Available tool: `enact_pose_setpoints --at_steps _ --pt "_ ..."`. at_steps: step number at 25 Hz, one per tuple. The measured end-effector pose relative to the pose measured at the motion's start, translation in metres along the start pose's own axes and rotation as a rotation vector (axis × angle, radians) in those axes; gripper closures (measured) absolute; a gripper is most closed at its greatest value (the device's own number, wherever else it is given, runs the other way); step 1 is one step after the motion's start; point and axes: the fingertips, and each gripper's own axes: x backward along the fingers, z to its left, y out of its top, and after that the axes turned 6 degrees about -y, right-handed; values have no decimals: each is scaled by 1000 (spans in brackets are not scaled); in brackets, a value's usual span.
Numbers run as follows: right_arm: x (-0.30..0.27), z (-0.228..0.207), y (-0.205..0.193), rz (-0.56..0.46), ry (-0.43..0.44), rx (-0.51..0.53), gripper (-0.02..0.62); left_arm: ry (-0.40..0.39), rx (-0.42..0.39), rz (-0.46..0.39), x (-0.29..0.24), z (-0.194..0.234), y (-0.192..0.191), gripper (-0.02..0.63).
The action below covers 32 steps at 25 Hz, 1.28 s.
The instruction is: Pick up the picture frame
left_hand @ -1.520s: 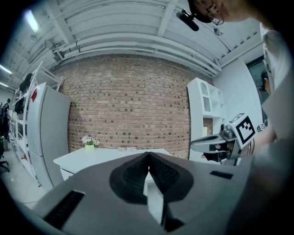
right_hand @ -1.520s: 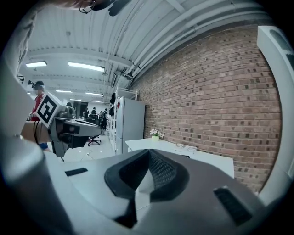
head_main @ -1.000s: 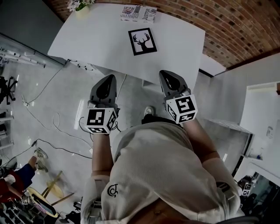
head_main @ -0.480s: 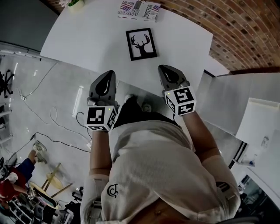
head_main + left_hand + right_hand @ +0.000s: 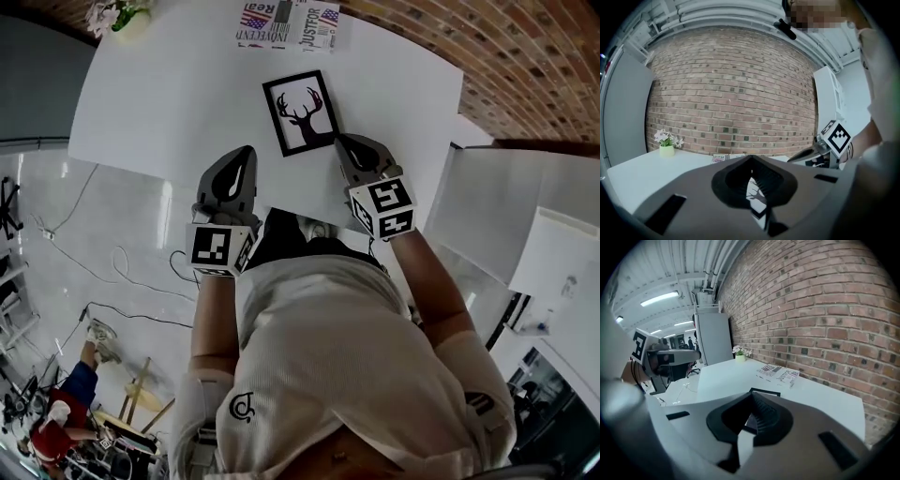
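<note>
A black picture frame with a stag's head silhouette lies flat on the white table. My right gripper is shut and empty, its tip just off the frame's near right corner. Shut and empty too, my left gripper hovers over the table's near edge, to the left of the frame and nearer to me. In the left gripper view the picture frame shows through the jaw gap, with the right gripper at the right. In the right gripper view the picture frame lies just beyond the jaws.
A magazine lies at the table's far edge by the brick wall. A small pot of flowers stands at the far left corner. A white cabinet flanks the table on the right. Cables trail on the floor.
Both grippers moved forward from over the floor to the table. The right one now reaches the frame's near corner. Both stayed shut.
</note>
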Motion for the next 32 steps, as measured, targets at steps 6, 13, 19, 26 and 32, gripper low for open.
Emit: enact_pose_setpoints --at_steps 6,13,19,26,32 --pt "-64 -22 -14 143 -51 0 588 -61 15 35 -48 48 -5 594" --pt "-114 -43 -54 388 -79 -49 549 -169 -8 42 -96 77 -8 594" --pt "-139 -60 -87 532 -130 -96 466 -216 22 96 -114 94 -31 594" --pt "-151 -70 -111 639 -169 -153 465 -228 12 35 -129 102 -19 594" --pt "-154 -67 -117 661 -158 -201 502 -250 -6 32 -133 99 -23 594"
